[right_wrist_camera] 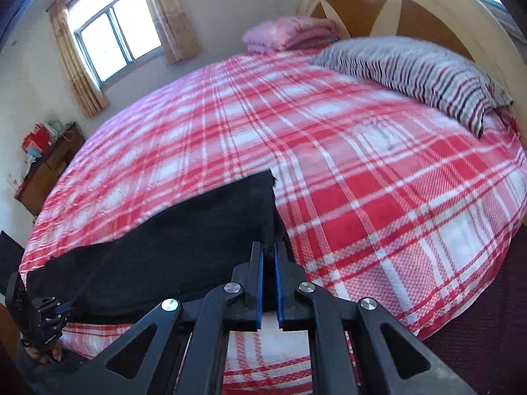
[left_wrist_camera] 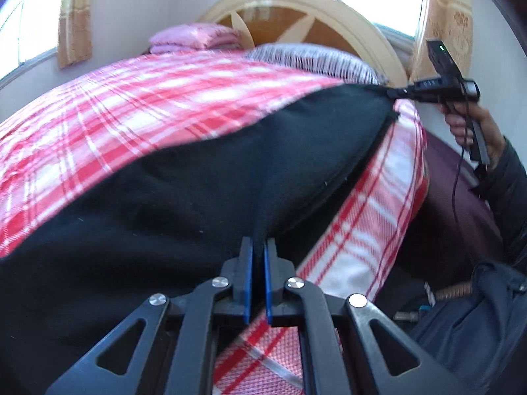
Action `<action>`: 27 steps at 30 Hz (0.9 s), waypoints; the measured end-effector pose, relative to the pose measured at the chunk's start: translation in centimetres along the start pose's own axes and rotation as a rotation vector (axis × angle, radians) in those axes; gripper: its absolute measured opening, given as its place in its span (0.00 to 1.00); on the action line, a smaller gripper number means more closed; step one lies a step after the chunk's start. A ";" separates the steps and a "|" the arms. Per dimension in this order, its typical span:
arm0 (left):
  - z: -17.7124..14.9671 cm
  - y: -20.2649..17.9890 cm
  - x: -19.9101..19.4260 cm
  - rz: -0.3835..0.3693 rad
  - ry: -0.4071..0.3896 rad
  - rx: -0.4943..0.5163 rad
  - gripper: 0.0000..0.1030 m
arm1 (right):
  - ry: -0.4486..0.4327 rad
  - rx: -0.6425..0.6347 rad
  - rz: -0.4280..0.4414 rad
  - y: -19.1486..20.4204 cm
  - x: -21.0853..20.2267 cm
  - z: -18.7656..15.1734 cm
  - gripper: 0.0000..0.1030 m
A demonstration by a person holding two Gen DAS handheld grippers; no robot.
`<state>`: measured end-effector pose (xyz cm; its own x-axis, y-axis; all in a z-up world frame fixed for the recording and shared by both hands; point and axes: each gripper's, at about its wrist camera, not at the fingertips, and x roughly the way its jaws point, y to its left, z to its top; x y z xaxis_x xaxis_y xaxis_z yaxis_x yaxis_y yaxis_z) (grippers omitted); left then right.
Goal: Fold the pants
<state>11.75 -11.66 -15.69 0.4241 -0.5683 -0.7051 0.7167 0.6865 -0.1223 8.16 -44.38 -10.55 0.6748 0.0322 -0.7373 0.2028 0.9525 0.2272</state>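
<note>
Bedroom, plaid bed [right_wrist_camera: 346, 151]: black pants [left_wrist_camera: 184, 191] lying stretched along near edge; left gripper [left_wrist_camera: 258, 247] and right gripper [right_wrist_camera: 268, 250] each pinching pants edge, jaws pressed together.

The pants [left_wrist_camera: 197, 177] are plain black, without pattern. The bed sheet [right_wrist_camera: 329, 151] carries a red and white plaid with thin pink lines. The pillow [right_wrist_camera: 425, 72] is grey-white with dark red and black stripes. The folded blanket [right_wrist_camera: 290, 33] at the head of the bed is plain pink. The headboard [right_wrist_camera: 411, 3] is cream with brown wooden panels. The curtains [right_wrist_camera: 70, 62] are beige with a faint floral pattern. The walls [right_wrist_camera: 29, 79] are white. The left gripper [left_wrist_camera: 258, 247] and the right gripper [right_wrist_camera: 269, 250] are black with blue pads [right_wrist_camera: 261, 283] and silver rivets. The sleeve [left_wrist_camera: 510, 191] is dark.
</note>
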 end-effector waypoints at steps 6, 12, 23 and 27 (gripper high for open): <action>-0.3 -0.1 0.4 0.009 0.003 -0.006 0.11 | 0.043 -0.022 -0.035 -0.2 0.3 -0.2 0.06; -0.4 -0.4 0.1 0.003 -0.007 0.009 0.30 | 0.100 -0.048 -0.068 -0.4 1.1 -0.4 0.07; -3.1 5.7 -8.4 0.311 -0.057 0.011 0.57 | -0.026 -0.224 0.008 7.8 -2.1 1.4 0.57; -5.8 10.0 -10.6 0.363 -0.039 -0.106 0.57 | -0.005 -0.439 0.159 17.1 -0.1 2.0 0.57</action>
<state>11.18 3.83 -13.44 0.6623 -0.2945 -0.6890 0.4555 0.8883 0.0582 12.95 -28.74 -5.33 0.6767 0.1877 -0.7120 -0.2223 0.9739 0.0456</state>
